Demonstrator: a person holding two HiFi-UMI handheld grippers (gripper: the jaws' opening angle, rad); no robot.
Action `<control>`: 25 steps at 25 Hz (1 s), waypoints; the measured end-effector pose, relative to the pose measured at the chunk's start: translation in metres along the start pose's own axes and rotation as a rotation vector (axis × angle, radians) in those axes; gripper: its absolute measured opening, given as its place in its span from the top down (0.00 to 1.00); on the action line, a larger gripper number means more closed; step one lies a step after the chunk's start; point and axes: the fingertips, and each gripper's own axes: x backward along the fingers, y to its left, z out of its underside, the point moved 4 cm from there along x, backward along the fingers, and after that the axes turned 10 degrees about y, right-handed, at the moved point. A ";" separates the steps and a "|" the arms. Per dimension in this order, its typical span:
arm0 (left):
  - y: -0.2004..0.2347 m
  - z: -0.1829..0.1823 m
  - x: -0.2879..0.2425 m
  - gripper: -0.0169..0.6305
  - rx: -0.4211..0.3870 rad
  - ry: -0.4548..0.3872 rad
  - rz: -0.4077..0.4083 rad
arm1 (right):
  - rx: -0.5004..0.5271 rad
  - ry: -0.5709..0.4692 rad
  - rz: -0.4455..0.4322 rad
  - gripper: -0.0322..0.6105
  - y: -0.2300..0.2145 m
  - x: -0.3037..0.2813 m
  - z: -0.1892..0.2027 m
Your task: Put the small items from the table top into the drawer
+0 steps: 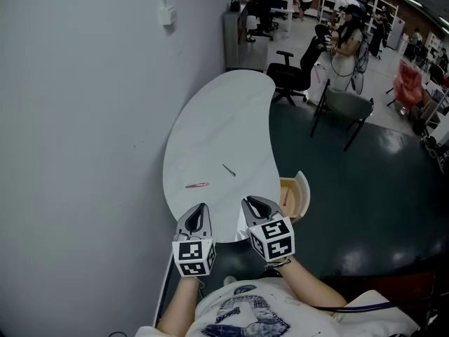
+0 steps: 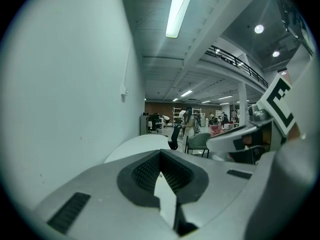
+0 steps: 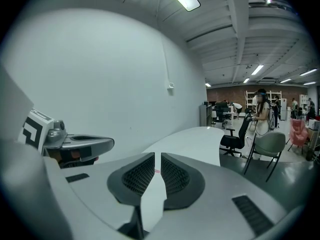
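My left tongs (image 1: pixel 201 208) hover at near edge of white table (image 1: pixel 217 111), tips pressed together, nothing held. My right tongs (image 1: pixel 250 202) just beside them, jaws only narrow slit apart, nothing between. On table just ahead of left tongs lies pink pen (image 1: pixel 197 184); small dark stick (image 1: pixel 229 170) lies farther on, apart from it. At table's right side, near right tongs, drawer (image 1: pixel 304 188) stands pulled out.
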 end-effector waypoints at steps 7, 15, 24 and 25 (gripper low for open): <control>0.001 -0.002 0.000 0.94 0.015 -0.015 0.003 | 0.002 0.004 0.000 0.87 -0.003 -0.003 -0.002; 0.011 0.010 0.003 0.94 0.014 0.000 0.039 | -0.026 0.012 0.039 0.87 0.009 -0.003 0.010; 0.034 0.034 0.006 0.94 0.028 0.027 0.055 | -0.030 0.042 0.061 0.87 0.027 -0.017 0.025; 0.038 0.036 0.005 0.94 0.033 0.029 0.048 | -0.025 0.048 0.054 0.87 0.029 -0.022 0.024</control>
